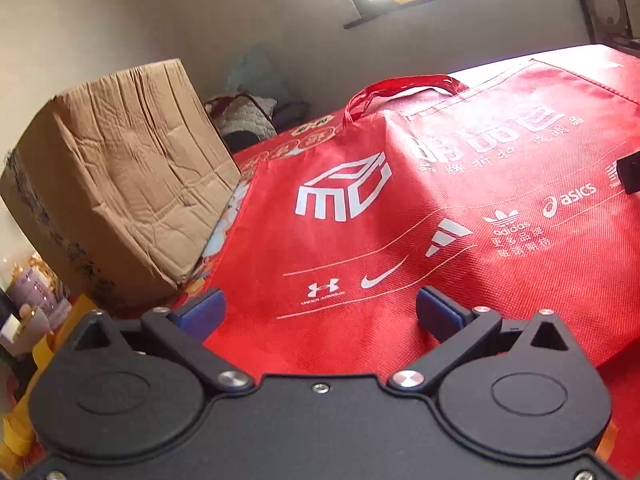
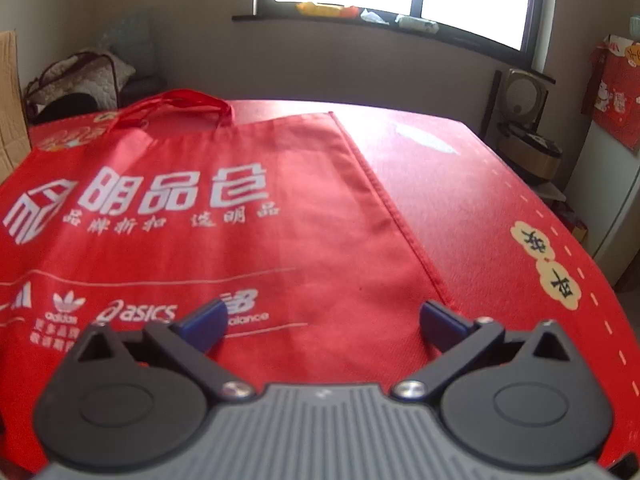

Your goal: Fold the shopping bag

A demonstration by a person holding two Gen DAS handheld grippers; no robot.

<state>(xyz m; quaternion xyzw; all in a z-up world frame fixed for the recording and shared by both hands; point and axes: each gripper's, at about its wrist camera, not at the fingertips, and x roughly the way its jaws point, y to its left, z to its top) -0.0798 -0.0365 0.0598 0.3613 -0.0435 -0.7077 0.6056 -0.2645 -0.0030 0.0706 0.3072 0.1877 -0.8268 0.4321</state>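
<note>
Now the red shopping bag lies flat on the surface, handles far; left tongs and right tongs, both spread, hover over its near edge.

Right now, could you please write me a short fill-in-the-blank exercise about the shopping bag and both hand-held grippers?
1. The shopping bag lying flat on the table is coloured ____.
2. Both the left hand-held gripper and the right hand-held gripper have their jaws ____.
3. The bag's handles point toward the ____.
4. Beside the bag stands a creased ____ box.

Missing words: red; open; window; cardboard
</note>
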